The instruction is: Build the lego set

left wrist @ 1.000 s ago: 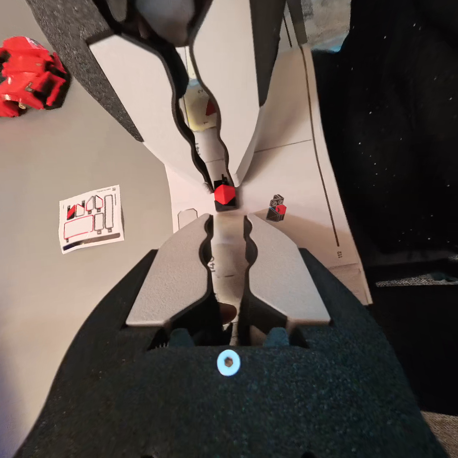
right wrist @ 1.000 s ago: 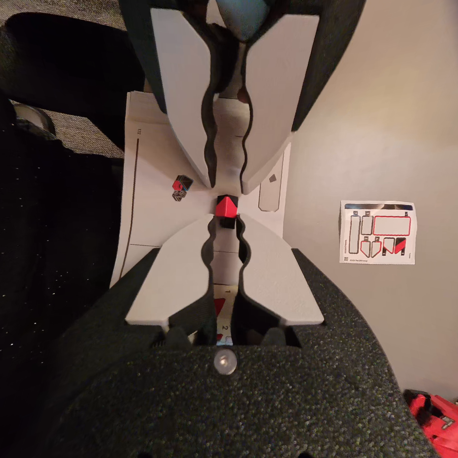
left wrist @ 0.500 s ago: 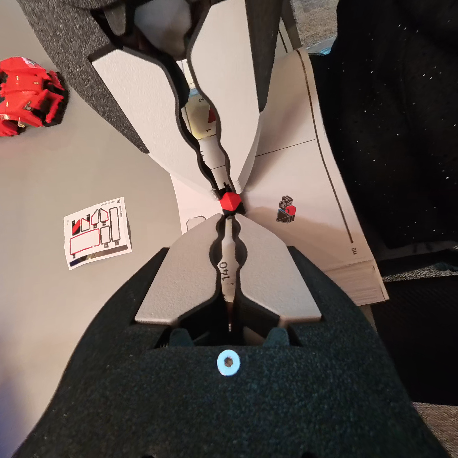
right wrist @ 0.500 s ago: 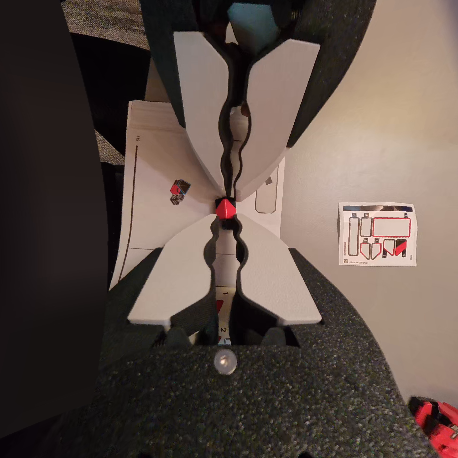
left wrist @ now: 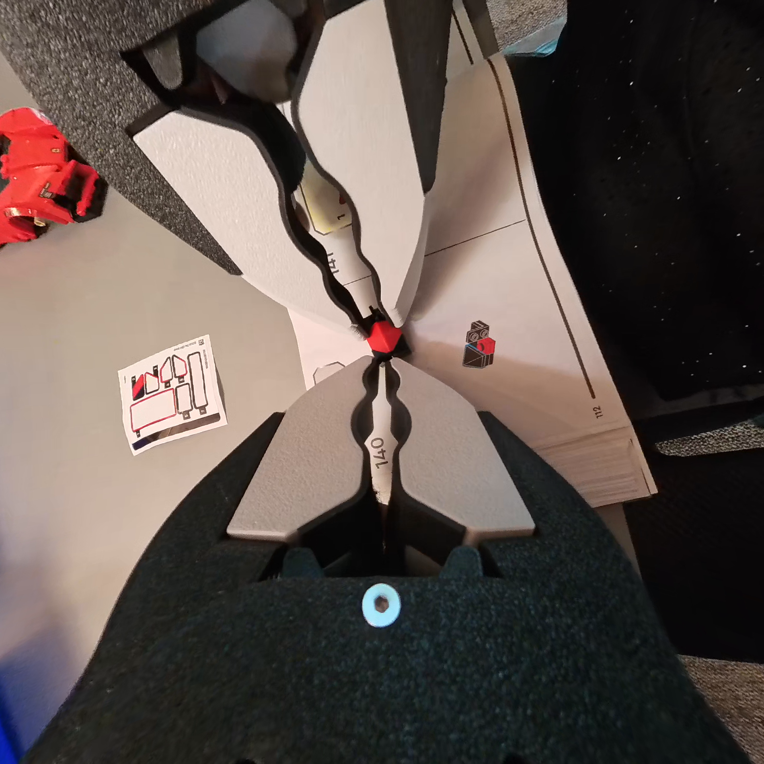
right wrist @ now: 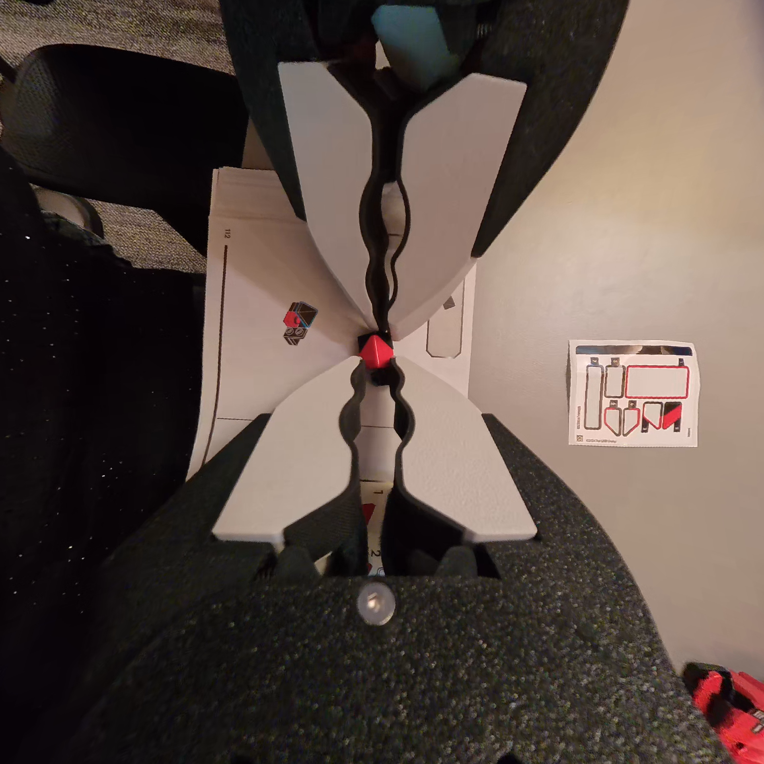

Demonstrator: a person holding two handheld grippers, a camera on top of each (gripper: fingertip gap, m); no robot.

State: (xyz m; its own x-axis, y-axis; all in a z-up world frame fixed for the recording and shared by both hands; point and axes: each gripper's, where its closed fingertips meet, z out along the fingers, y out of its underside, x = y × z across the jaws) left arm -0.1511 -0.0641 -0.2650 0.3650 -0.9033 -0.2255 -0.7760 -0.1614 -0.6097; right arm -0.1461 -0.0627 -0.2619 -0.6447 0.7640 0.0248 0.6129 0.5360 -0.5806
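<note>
Landmark: we place everything by the open instruction booklet (left wrist: 496,289), lying on the grey table (left wrist: 103,289).
Small assembly: a red sloped brick (left wrist: 383,335) on black pieces (left wrist: 403,349) is held in the air over the booklet's middle, so we can match it with the printed step drawing just beside it.
Left gripper (left wrist: 381,364): clenched; its tips pinch the assembly's near end, and only a thin slit shows between the fingers.
Right gripper (right wrist: 378,366): also closed on the assembly, from the opposite end, tips almost meeting the left's.
Why both grip: we judge the two are pressing the bricks together, each bracing against the other's push.
Sticker sheet (right wrist: 632,392): flat on the table beside the booklet, kept within reach, most of its stickers apparently gone.
Red car build (left wrist: 37,177): on the table well apart from the booklet, beyond the sticker sheet, out of the working space.
Risk: we think so small a piece could twist or pop free from the tips.
</note>
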